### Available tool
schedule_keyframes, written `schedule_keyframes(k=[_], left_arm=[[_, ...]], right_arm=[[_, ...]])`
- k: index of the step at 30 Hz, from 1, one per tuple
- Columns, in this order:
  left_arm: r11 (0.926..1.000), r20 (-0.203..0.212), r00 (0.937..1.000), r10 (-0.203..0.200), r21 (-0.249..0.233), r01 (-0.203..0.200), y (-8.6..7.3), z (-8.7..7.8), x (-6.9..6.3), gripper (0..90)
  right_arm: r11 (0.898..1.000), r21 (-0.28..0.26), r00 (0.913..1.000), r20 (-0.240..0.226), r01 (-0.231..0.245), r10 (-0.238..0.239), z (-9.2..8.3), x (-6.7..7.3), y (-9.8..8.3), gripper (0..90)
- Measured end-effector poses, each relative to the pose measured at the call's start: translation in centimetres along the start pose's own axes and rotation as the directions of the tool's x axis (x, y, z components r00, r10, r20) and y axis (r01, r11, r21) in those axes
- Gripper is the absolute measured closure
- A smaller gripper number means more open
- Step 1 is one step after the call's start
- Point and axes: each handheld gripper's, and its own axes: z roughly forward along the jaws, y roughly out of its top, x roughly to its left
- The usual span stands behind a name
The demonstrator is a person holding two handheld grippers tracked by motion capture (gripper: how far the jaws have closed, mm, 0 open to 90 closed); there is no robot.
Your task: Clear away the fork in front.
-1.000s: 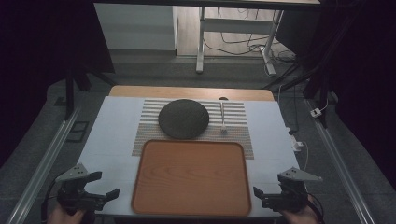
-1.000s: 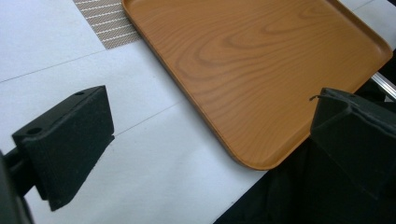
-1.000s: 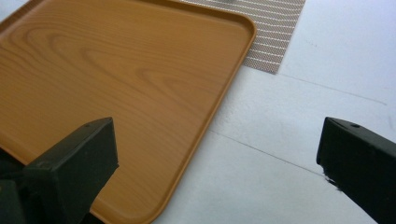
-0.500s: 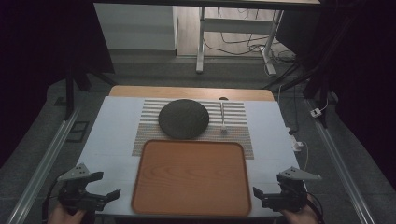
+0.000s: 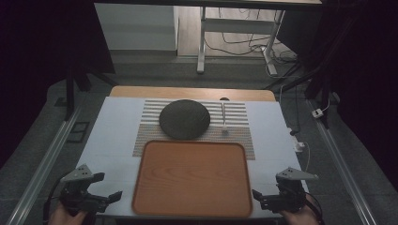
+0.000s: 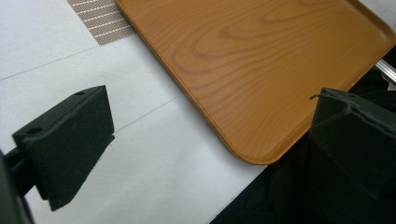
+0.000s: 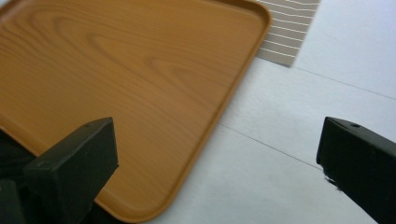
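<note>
A wooden tray [image 5: 192, 178] lies empty at the table's near middle; its near corners show in the left gripper view [image 6: 280, 65] and the right gripper view [image 7: 116, 84]. Behind it a dark round plate [image 5: 184, 119] rests on a striped placemat [image 5: 237, 136], with a slim utensil [image 5: 224, 118] to its right. My left gripper [image 5: 115, 196] is open at the near left corner, jaws pointing at the tray's left edge. My right gripper [image 5: 257, 194] is open at the near right, just off the tray's right edge. Nothing sits between either pair of jaws.
The table top [image 5: 112, 131] is white with a wooden strip [image 5: 192, 93] at the far edge. Metal rails [image 5: 47, 159] run along both sides. A white cable with a plug [image 5: 300, 145] lies at the right edge. Beyond are a desk frame [image 5: 234, 33] and floor cables.
Both grippers have shifted slightly at the near corners, the left one drifting a little toward me. The tray, plate and utensil have not moved.
</note>
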Motion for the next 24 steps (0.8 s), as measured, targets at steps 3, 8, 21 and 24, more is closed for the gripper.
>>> schedule_keyframes(k=[3,8,21,24], left_arm=[[1.0000,-0.004,1.0000,0.001,0.005,-0.001,0.0,0.1,-0.1,0.0],[0.9997,-0.010,0.9998,0.015,0.017,-0.015,0.1,0.2,-0.2,0.0],[0.9999,-0.010,0.9999,0.006,0.011,-0.006,0.0,0.1,-0.1,0.0],[1.0000,-0.008,1.0000,-0.001,0.005,0.001,0.0,0.0,-0.1,0.0]], right_arm=[[1.000,-0.002,0.9999,-0.015,-0.001,0.001,0.1,0.1,0.2,0.0],[1.000,0.000,0.9997,-0.013,0.021,-0.021,0.5,0.3,0.5,0.0],[0.997,0.019,0.9959,-0.050,0.077,-0.076,1.8,0.5,1.6,0.0],[0.995,0.028,0.9947,-0.049,0.092,-0.091,2.2,0.7,2.0,0.0]])
